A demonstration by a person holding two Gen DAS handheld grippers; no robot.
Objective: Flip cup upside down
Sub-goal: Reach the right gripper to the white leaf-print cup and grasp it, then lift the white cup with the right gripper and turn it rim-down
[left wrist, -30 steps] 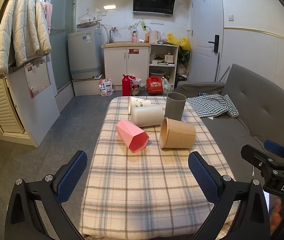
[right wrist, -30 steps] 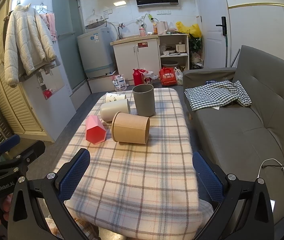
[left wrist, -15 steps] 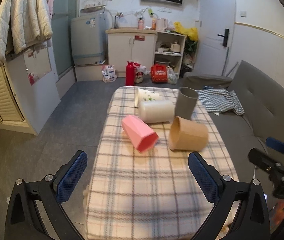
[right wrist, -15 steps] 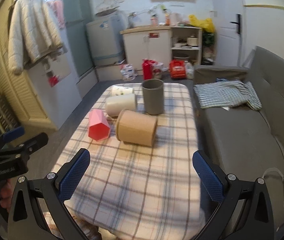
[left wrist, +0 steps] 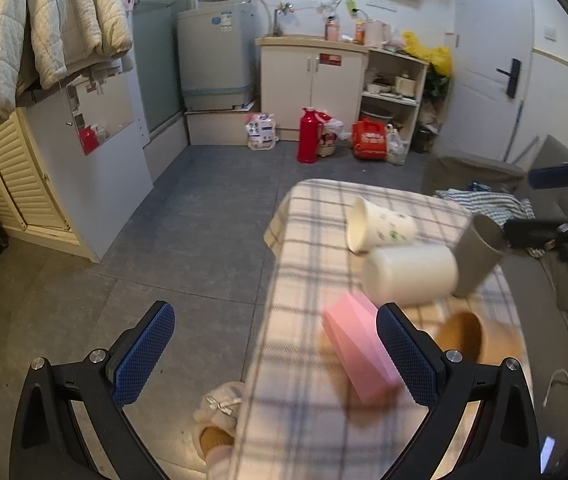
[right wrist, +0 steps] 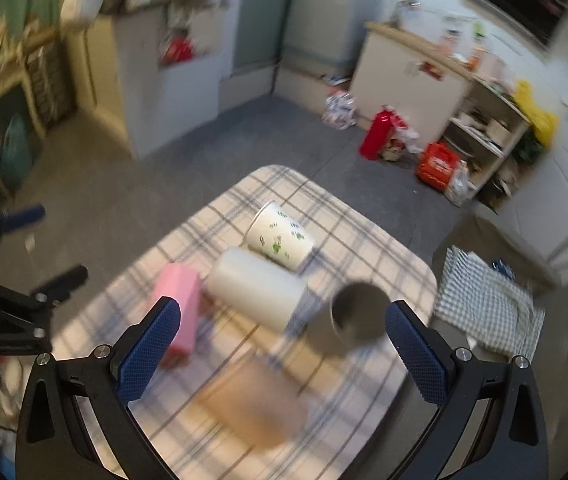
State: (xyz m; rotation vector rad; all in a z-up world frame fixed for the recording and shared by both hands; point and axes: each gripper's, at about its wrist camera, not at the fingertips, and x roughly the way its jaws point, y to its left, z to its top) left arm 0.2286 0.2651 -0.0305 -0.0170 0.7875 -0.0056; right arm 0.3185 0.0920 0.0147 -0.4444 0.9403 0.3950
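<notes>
Several cups are on the plaid-covered table (left wrist: 315, 208) (right wrist: 367, 240). A grey cup (left wrist: 477, 256) (right wrist: 353, 320) stands upright, mouth up. A pink faceted cup (left wrist: 357, 354) (right wrist: 180, 304), a cream cup (left wrist: 409, 274) (right wrist: 256, 292), a leaf-printed white cup (left wrist: 379, 226) (right wrist: 280, 236) and a brown paper cup (left wrist: 479, 338) (right wrist: 256, 404) lie on their sides. My left gripper (left wrist: 276, 354) is open, off the table's left edge; its right finger overlaps the pink cup. My right gripper (right wrist: 284, 354) is open above the table, the grey cup near its right finger (right wrist: 411, 350).
A grey sofa (left wrist: 479, 168) with a checked cloth (right wrist: 487, 308) lies right of the table. Tiled floor (left wrist: 188, 224) lies to the left. A slippered foot (left wrist: 220, 412) is by the table's near left corner. Cabinets, a red thermos (left wrist: 307, 140) and bags stand at the back.
Both grippers moved forward and higher over the table. The left view swung left toward the floor; the right view tilted down over the cups. Both stayed open. The cups have not moved.
</notes>
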